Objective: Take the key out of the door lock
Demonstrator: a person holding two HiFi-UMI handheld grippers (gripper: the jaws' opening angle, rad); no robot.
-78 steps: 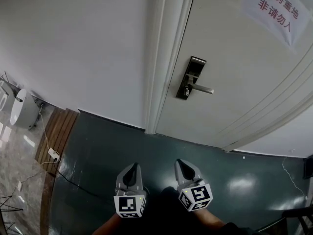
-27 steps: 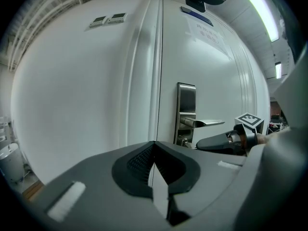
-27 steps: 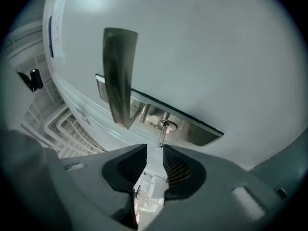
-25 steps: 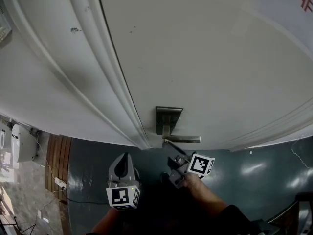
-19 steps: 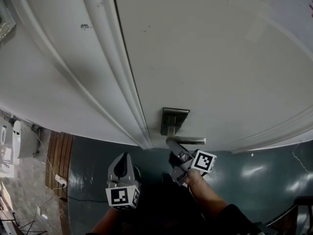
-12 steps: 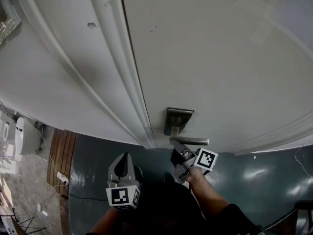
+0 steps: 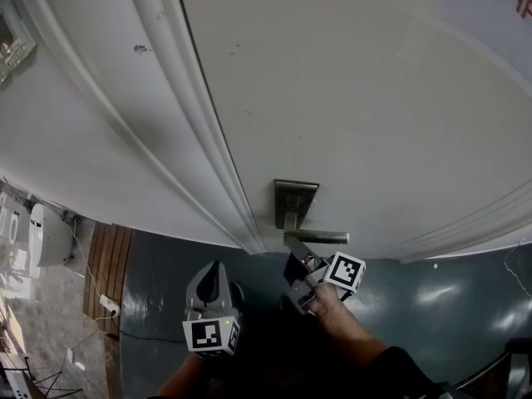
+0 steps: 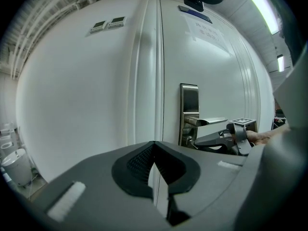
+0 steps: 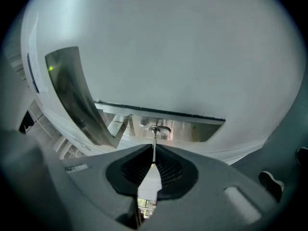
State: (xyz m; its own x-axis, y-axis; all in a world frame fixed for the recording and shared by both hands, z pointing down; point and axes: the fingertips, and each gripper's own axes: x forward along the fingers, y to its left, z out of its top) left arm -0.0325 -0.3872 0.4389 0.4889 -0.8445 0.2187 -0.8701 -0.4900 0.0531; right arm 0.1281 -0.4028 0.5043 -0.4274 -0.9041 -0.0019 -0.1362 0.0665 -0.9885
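The right gripper (image 9: pixel 153 153) is clamping the key (image 9: pixel 154 141): its jaws are closing together on the key's near end, and the thin blade is running straight out from between them to the keyhole (image 9: pixel 160 129) in the metal lock plate (image 9: pixel 192 130). The blade tip is meeting the keyhole; the depth of insertion cannot be read. The handle lever (image 9: pixel 72 90) is projecting from the plate to the left of the key in the right gripper view. In the head view, this gripper is pointing up at the underside of the lever on the white door (image 7: pixel 349 98). The left gripper (image 8: pixel 154 146) is hanging back, well apart from the lock, over the dark floor (image 7: pixel 166 273); its jaws are meeting at the tips and are gripping nothing.
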